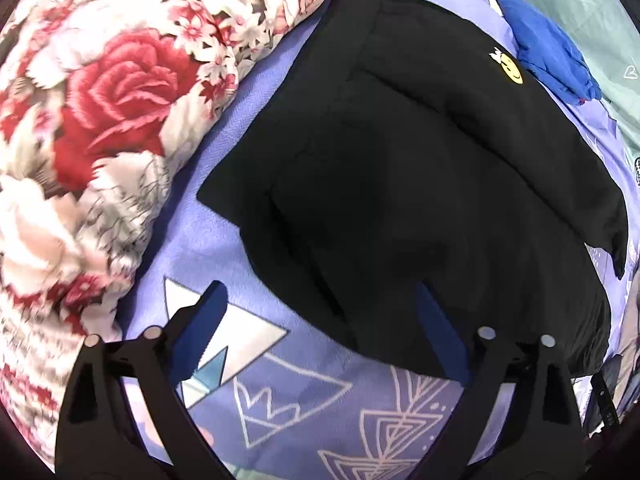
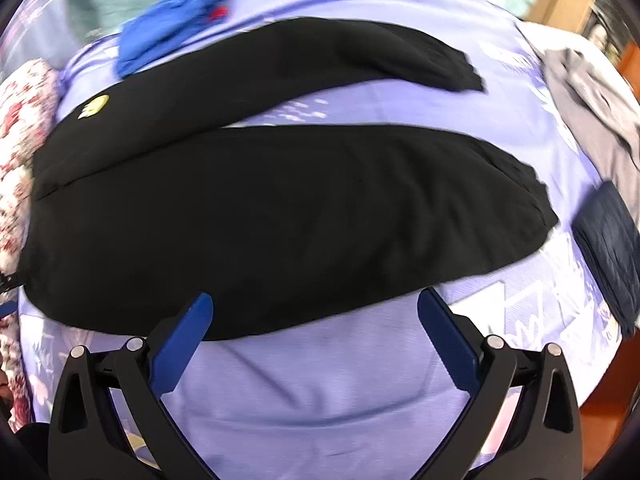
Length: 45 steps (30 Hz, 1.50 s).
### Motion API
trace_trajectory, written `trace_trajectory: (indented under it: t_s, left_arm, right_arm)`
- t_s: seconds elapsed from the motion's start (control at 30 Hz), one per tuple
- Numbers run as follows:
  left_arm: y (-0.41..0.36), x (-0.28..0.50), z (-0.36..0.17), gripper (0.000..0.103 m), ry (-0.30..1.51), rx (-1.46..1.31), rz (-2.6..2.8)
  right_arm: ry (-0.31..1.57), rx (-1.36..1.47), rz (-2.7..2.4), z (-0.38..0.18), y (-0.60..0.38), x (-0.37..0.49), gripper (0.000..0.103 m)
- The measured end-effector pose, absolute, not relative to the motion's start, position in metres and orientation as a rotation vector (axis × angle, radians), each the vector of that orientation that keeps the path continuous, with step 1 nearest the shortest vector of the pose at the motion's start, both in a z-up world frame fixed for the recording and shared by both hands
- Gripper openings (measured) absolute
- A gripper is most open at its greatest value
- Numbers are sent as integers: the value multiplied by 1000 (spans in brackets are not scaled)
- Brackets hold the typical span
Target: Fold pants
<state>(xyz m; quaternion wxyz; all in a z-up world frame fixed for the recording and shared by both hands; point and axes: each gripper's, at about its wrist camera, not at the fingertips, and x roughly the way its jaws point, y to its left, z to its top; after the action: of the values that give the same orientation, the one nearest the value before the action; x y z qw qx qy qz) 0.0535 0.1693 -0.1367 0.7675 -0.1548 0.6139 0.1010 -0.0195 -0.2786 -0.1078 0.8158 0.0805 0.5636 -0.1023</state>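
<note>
Black pants (image 2: 260, 208) lie spread just ahead of both wide-open, empty tools: left (image 1: 320, 320), right (image 2: 314, 320).

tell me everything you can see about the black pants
The black pants lie spread flat on the lilac patterned bedsheet, not yet folded. The fabric looks soft and matte, like sweatpants. The two legs part in a narrow V, with ribbed cuffs at their ends. A small yellow smiley patch sits near the waist. A blue garment lies against the far leg. Both open grippers hover at the near edge; contact is unclear.
</note>
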Motion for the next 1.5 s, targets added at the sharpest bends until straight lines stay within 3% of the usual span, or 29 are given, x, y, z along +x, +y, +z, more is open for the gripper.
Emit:
trace_trajectory:
  t_s: [0.3, 0.43, 0.5, 0.53, 0.63, 0.67, 0.77, 0.87, 0.9, 1.23, 1.4, 1.5]
  left_arm:
    - [169, 78, -167, 90, 1375, -381, 193]
    - [166, 83, -176, 58, 1393, -323, 224]
    - [169, 86, -176, 54, 1403, -348, 233]
    - [172, 86, -175, 45, 1405, -373, 244]
    - [172, 93, -167, 24, 1402, -358, 230]
    - [169, 92, -165, 22, 1401, -345, 221]
    - [168, 95, -168, 18, 1398, -336, 209]
    - [166, 103, -171, 16, 1388, -355, 217]
    - [166, 96, -169, 15, 1383, -352, 216]
    - [180, 62, -79, 11, 1200, -358, 180]
    - [163, 36, -42, 11, 1185, -285, 177]
    - [170, 23, -62, 12, 1230, -253, 188]
  right_arm:
    - [1136, 339, -575, -121, -407, -50, 102]
    - [1081, 383, -681, -124, -457, -49, 102]
    - [1093, 395, -693, -133, -474, -42, 102]
    - [1103, 403, -689, -138, -482, -39, 102]
    - [1140, 437, -702, -153, -495, -28, 82]
    - [1145, 453, -696, -155, -494, -25, 67]
    - [1155, 505, -644, -163, -500, -14, 50]
    - [1153, 506, -607, -164, -499, -6, 19]
    - [1137, 530, -594, -162, -501, -5, 16]
    - [882, 469, -461, -62, -499, -23, 15]
    - [950, 352, -463, -45, -491, -35, 14]
    - [1027, 340, -465, -63, -493, -50, 15]
